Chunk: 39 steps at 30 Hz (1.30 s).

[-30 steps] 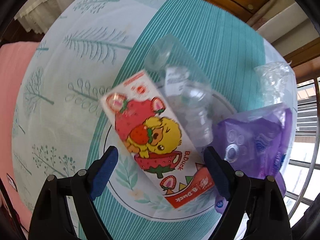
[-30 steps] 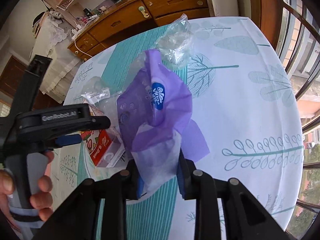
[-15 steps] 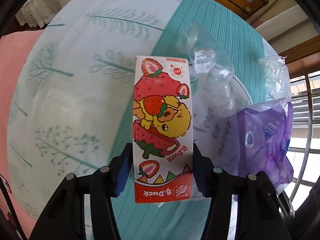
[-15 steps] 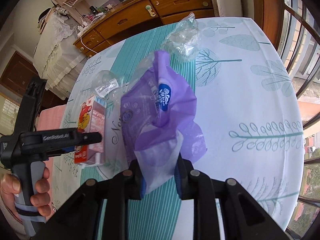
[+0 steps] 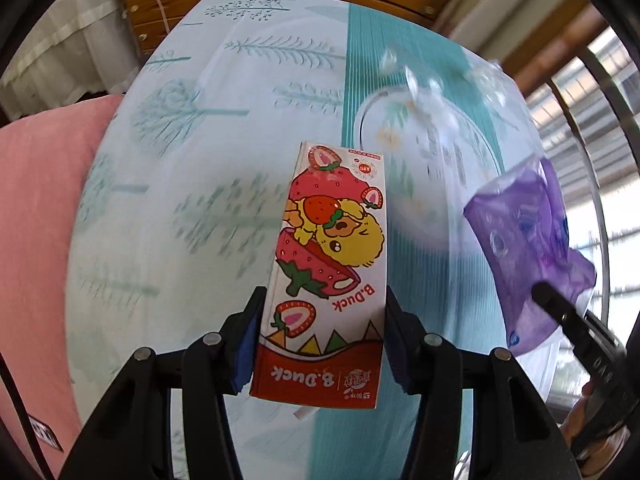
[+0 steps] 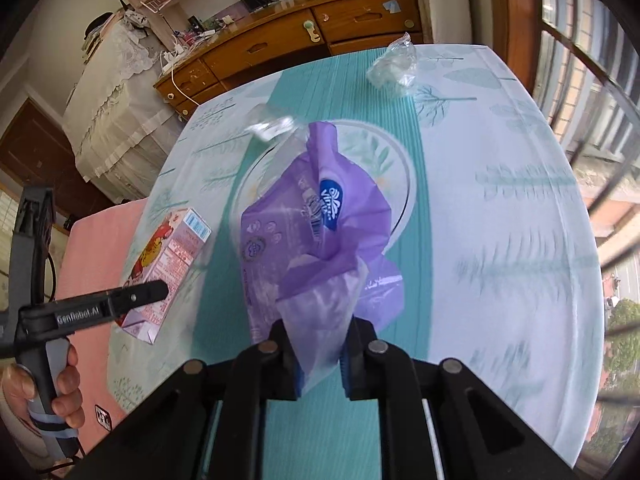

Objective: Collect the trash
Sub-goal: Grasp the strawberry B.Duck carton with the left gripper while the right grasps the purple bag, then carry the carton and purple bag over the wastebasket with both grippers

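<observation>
**A:** What has the left gripper [image 5: 320, 344] got?

**B:** A strawberry drink carton [image 5: 330, 276], red and white, with a yellow cartoon duck and "B.Duck" printed on it. The jaws stand about half open and their blue pads press on the two long sides of the carton near its red bottom end. It hangs clear of the bench [image 5: 192, 184], over the pale part of the cloth with the green tree print.

**A:** And the right gripper [image 6: 320, 354]?

**B:** Its jaws have just been closing and are now nearly together, pinching the thin pale end of a purple plastic wrapper [image 6: 316, 232]. The wrapper billows up in front of the fingers, a blue oval logo on it, lifted off the cloth.

**A:** Can each tool be seen from the other camera?

**B:** Yes. From the right wrist the left gripper shows at the left edge, a hand [image 6: 60, 384] around its grey handle, the carton out in front of it. From the left wrist the wrapper hangs at the right.

**A:** What lies on the bench?

**B:** A clear crumpled plastic bag [image 6: 394, 68] near the far edge, by the wooden dresser [image 6: 280, 40]. A clear piece with a white label [image 6: 274, 126] lies at the far rim of the round printed ring on the teal stripe; it is blurred, so I cannot tell what it is.
</observation>
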### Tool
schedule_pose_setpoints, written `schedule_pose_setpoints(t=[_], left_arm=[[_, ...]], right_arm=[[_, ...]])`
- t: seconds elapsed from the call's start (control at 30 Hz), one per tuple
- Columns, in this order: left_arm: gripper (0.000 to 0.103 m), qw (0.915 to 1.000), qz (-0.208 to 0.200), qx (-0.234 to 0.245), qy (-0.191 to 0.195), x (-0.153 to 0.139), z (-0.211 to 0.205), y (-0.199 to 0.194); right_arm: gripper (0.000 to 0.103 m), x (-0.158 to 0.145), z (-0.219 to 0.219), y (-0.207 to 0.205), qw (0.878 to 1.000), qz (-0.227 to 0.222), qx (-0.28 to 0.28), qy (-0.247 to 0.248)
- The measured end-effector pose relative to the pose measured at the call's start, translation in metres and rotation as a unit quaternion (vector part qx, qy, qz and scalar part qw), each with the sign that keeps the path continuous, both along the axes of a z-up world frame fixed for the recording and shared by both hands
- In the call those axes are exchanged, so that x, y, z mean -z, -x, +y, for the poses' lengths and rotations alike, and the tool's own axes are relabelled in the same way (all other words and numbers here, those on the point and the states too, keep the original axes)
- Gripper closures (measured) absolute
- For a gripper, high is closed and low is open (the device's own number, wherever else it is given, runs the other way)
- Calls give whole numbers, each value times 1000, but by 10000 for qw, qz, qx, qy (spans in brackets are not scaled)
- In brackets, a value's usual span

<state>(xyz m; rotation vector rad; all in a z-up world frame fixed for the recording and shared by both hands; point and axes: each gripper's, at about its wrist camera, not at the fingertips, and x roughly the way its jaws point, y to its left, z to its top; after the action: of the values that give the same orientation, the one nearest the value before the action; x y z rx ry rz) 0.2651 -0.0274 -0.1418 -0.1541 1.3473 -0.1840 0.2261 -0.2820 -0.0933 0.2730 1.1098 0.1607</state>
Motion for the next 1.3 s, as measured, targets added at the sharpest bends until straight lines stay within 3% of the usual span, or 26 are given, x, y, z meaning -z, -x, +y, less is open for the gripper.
schedule_pose_setpoints(t=[0.2, 0.33, 0.57, 0.7, 0.83, 0.97, 1.3], left_arm=[[51, 9955, -373, 861, 98, -9, 46, 82], [51, 9874, -440, 1522, 26, -10, 84, 148], [51, 9774, -81, 2096, 244, -14, 141, 240], [51, 9706, 65, 2402, 96, -5, 151, 282], [51, 9678, 438, 2479, 66, 26, 151, 304], [51, 9658, 724, 2488, -48, 73, 137, 309], [51, 9650, 1242, 2289, -305, 223, 80, 285]], right_arm=[[91, -10, 62, 102, 9991, -168, 387, 85], [91, -4, 105, 166, 9989, -87, 425, 201], [91, 12, 175, 250, 9960, 622, -207, 604], [91, 26, 195, 277, 9892, 1018, -477, 936], [91, 47, 202, 292, 9843, 1327, -512, 1050], [91, 91, 197, 294, 9788, 1711, -403, 1055], [91, 264, 174, 285, 9597, 2648, 68, 938]])
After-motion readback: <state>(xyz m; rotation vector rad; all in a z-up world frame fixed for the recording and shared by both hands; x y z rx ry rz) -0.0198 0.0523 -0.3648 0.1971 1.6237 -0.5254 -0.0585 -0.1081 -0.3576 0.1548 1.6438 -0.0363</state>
